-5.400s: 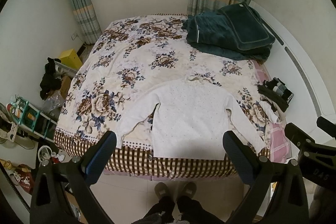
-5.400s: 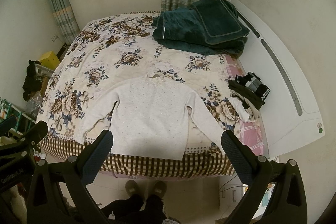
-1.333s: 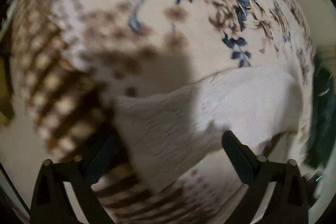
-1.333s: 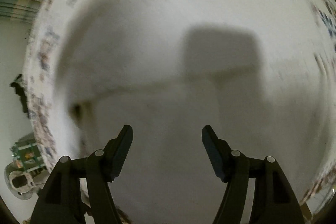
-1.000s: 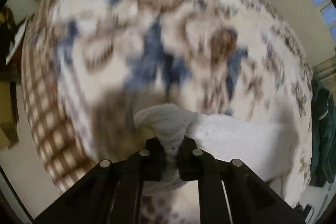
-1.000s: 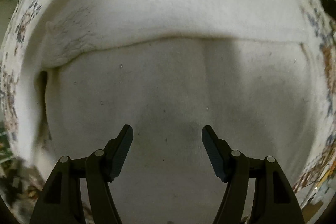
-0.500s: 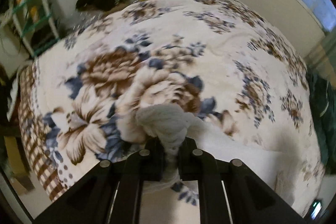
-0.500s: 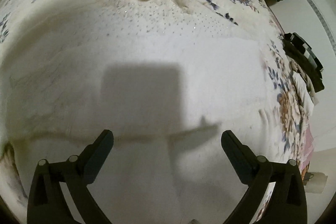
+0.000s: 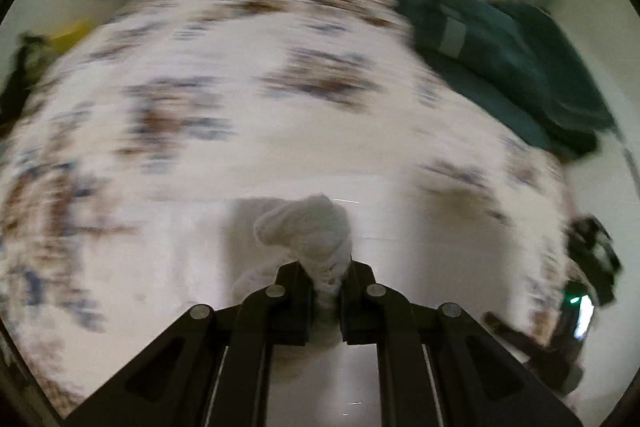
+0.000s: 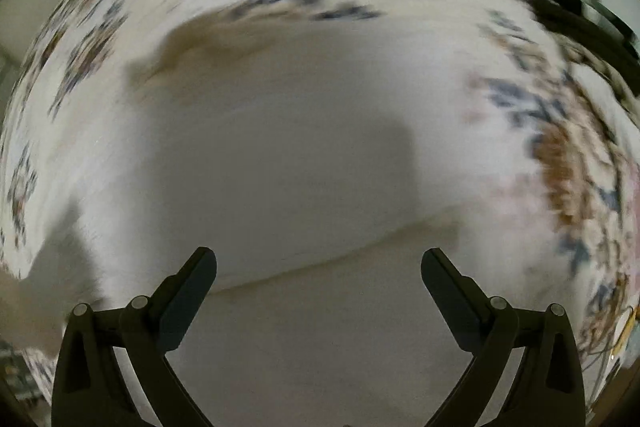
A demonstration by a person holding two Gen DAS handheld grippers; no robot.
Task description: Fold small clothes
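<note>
The left gripper (image 9: 326, 277) is clamping a sleeve (image 9: 308, 227) of the white sweater (image 10: 300, 155), which is lying on the bed (image 9: 240, 67). The right gripper (image 10: 320, 291) is hovering with fingers wide apart, empty. Folding is apparently only beginning; blur obscures detail.

The left gripper (image 9: 325, 277) has its jaws clamped on a bunched end of the white sweater (image 9: 316, 227), above the blurred floral bedspread (image 9: 192, 75). A dark green blanket (image 9: 516, 67) lies far right.
</note>
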